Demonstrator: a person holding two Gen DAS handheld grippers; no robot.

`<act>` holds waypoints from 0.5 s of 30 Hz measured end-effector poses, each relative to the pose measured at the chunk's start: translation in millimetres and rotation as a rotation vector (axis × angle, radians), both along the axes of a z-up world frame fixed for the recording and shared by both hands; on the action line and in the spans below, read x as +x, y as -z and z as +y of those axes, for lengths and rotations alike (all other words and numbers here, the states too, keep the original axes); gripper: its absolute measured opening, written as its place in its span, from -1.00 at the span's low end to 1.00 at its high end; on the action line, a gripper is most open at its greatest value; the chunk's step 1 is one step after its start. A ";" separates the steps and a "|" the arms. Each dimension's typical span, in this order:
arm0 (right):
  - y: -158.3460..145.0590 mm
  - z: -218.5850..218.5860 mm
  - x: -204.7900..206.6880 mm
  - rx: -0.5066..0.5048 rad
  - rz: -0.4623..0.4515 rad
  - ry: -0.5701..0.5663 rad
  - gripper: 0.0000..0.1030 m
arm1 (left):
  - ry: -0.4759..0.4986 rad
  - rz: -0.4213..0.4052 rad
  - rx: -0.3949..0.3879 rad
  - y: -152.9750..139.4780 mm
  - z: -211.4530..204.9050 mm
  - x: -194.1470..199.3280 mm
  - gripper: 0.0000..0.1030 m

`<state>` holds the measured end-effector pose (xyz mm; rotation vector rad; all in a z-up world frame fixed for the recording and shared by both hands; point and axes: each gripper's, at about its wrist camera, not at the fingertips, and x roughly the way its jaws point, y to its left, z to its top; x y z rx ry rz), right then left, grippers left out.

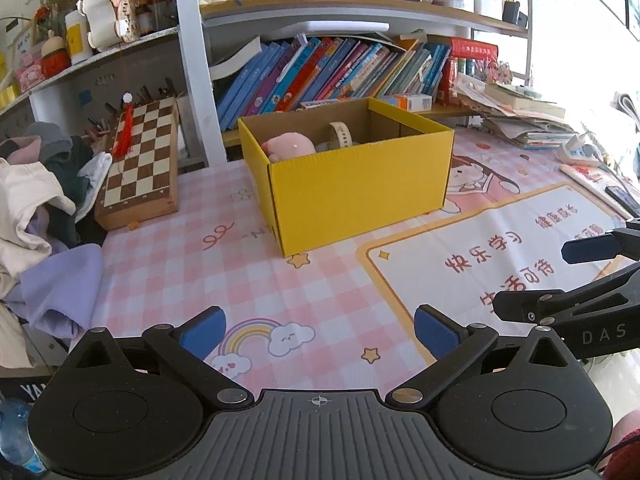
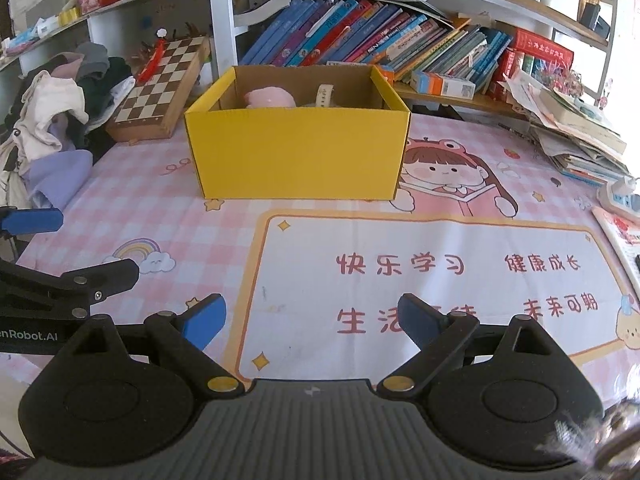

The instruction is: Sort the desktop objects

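A yellow cardboard box stands open on the pink checked desk mat. Inside it lie a pink plush toy and a roll of tape. My left gripper hovers low over the mat in front of the box, open, with nothing between its blue pads. My right gripper is open too and holds nothing, over the white printed panel. Each gripper shows at the edge of the other's view: the right gripper, the left gripper.
A folded chessboard leans left of the box beside a heap of clothes. Books fill the shelf behind. Stacked papers and a power strip sit at the right.
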<state>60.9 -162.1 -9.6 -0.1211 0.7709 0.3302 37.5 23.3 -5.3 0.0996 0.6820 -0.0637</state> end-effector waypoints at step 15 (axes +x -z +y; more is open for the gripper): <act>1.0 0.9 -4.9 -0.006 0.004 0.008 0.83 | -0.003 0.000 0.003 0.3 0.3 -3.0 1.00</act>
